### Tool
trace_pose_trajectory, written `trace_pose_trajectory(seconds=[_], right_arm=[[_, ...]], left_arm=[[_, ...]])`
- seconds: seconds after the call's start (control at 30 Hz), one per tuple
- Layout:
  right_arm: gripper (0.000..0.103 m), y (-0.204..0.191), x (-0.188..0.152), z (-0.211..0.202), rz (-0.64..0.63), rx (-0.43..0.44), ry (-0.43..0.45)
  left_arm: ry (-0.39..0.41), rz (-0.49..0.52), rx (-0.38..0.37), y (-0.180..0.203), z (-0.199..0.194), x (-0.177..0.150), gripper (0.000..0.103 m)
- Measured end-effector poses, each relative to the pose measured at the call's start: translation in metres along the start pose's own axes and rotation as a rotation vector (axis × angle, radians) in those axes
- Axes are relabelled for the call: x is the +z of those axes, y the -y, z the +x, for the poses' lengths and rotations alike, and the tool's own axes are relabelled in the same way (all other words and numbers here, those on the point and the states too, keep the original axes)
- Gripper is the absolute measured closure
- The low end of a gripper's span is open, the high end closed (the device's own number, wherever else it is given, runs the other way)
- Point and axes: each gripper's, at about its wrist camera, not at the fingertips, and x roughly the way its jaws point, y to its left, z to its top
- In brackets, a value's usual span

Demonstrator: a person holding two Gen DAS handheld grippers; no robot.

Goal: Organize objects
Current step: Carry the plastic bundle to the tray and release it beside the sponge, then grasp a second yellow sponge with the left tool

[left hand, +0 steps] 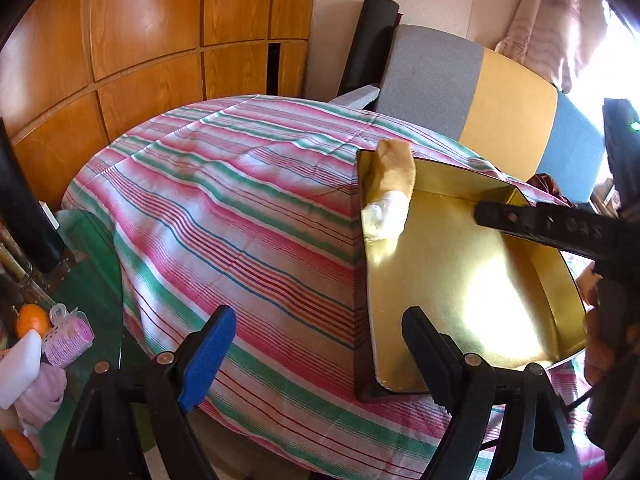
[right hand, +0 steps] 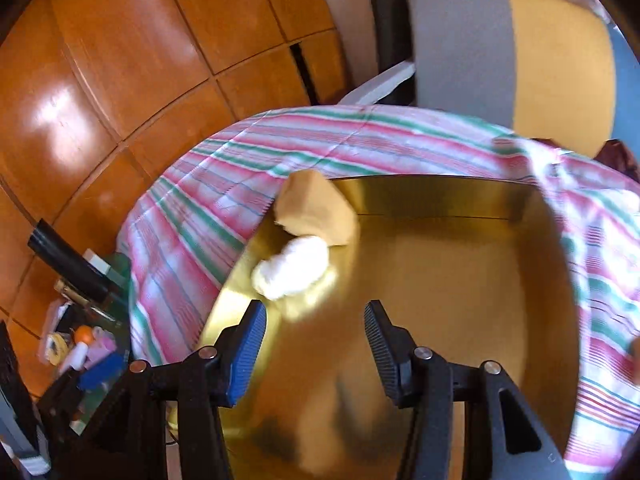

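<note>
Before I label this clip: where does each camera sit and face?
Left wrist: on the left tool, facing the striped tablecloth and gold box; own open fingers show, and the right tool's finger crosses in.
Right wrist: on the right tool, over the box; open fingers show.
Shared: box, tan-and-white bundle, chair.

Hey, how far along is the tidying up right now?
Barely started. One tan-and-white soft item lies in the gold box, leaning on its wall. Both the left gripper and the right gripper are open and empty. The orange, hair rollers and other clutter remain outside.
</note>
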Motion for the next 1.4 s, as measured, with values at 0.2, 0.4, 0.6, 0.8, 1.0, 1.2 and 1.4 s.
trace_pose_trajectory(seconds=[0.2,0.4,0.6,0.8,1.0,1.2,1.4], right_arm=[[0.051,0.019,-0.019,-0.039,-0.015,-0.106,0.076],[0.051,0.046,-0.038,-0.076,0.000,-0.199,0.122],[0.051,0.087,-0.054,-0.112,0.050,-0.277,0.156],[0.051,0.141,-0.070,-0.156,0.121,-0.401,0.187],[0.051,0.217,-0.087,-0.214,0.249,-0.564,0.232],[0.051,0.300,-0.130,-0.259,0.552,-0.700,0.357],[0.051,0.333,-0.149,-0.270,0.750,-0.655,0.365]], left_arm=[[0.019,0.053,-0.015,0.018,-0.011,-0.002,0.016],[0.031,0.104,-0.039,0.038,-0.017,0.002,0.016],[0.029,0.163,-0.078,0.062,-0.018,0.005,0.016],[-0.008,0.198,-0.132,0.088,-0.011,0.009,0.016],[-0.036,0.243,-0.250,0.120,-0.011,0.014,0.016],[-0.030,0.355,-0.355,0.179,-0.015,0.022,0.015],[-0.083,0.394,-0.470,0.244,-0.009,0.031,0.016]])
